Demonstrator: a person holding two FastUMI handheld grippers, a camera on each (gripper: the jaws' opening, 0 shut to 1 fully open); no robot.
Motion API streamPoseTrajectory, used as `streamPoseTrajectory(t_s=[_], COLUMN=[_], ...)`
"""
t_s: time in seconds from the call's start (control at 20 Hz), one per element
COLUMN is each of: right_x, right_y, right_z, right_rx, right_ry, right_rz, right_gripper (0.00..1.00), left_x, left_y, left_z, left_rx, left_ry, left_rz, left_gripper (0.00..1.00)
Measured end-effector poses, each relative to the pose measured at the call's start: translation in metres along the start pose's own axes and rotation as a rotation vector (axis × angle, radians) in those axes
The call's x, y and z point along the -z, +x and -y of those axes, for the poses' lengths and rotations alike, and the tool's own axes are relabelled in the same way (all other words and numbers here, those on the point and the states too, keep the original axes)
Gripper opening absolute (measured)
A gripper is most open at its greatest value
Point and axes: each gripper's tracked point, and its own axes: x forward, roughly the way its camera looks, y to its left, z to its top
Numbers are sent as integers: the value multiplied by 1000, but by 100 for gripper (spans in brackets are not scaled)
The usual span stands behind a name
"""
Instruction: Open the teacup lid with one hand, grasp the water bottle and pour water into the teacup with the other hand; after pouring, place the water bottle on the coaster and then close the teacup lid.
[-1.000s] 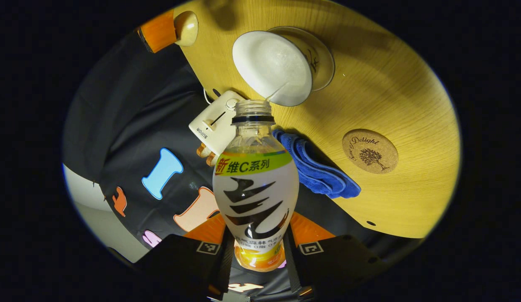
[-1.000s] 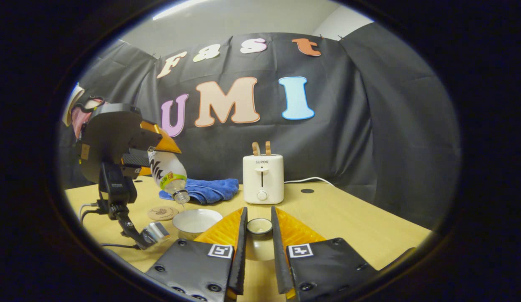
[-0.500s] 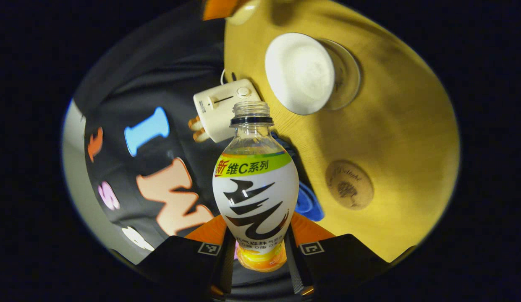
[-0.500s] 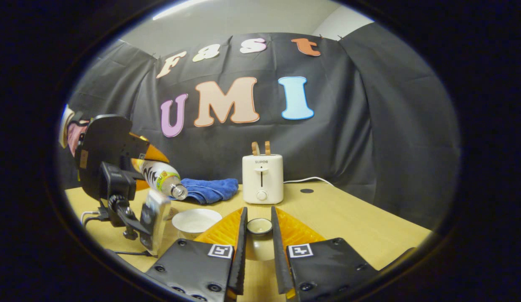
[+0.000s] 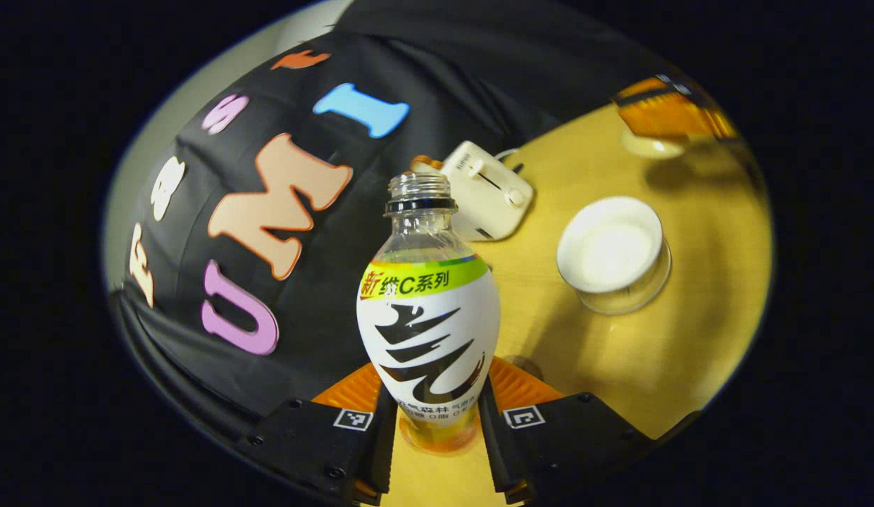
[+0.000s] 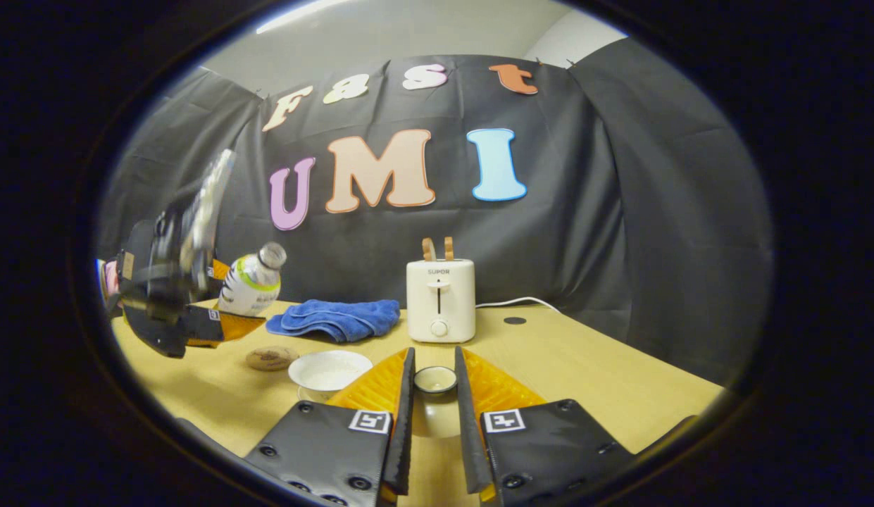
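My left gripper is shut on the white-labelled water bottle, which has no cap. In the right gripper view the bottle leans neck-up in that left gripper, above the table and left of the cork coaster. The open white teacup stands on the table, the same teacup sitting just right of the coaster. My right gripper is shut on the teacup lid, held low over the table beside the cup.
A white toaster stands at the back of the wooden table, with a folded blue cloth to its left. The toaster's cable runs right along the wall. A phone-like device on the left gripper's rig shows blurred at the left.
The bottle has swung from neck-down over the teacup to neck-up, moving left and away from the cup. The right gripper and lid have stayed still.
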Motion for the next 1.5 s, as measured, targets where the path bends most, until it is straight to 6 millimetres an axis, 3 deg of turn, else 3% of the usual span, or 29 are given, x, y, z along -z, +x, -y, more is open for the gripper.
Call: streamPoseTrajectory(t_s=[0.25, 0.45, 0.55, 0.95, 1.5], right_x=[-1, 0, 0, -1, 0], right_y=[0, 0, 0, 1, 1], right_z=[0, 0, 0, 1, 1], right_rx=[0, 1, 1, 3, 2], right_ry=[0, 0, 0, 0, 0], right_rz=[2, 2, 3, 4, 3], right_gripper=[33, 33, 33, 34, 33], left_x=[-21, -21, -16, 2, 5], left_y=[-1, -3, 7, 23, 34], left_z=[2, 7, 4, -1, 6], left_rx=[11, 22, -9, -46, -32], left_ry=[-524, -765, -839, -848, -856], left_rz=[110, 154, 171, 172, 170], left_gripper=[52, 51, 52, 52, 58])
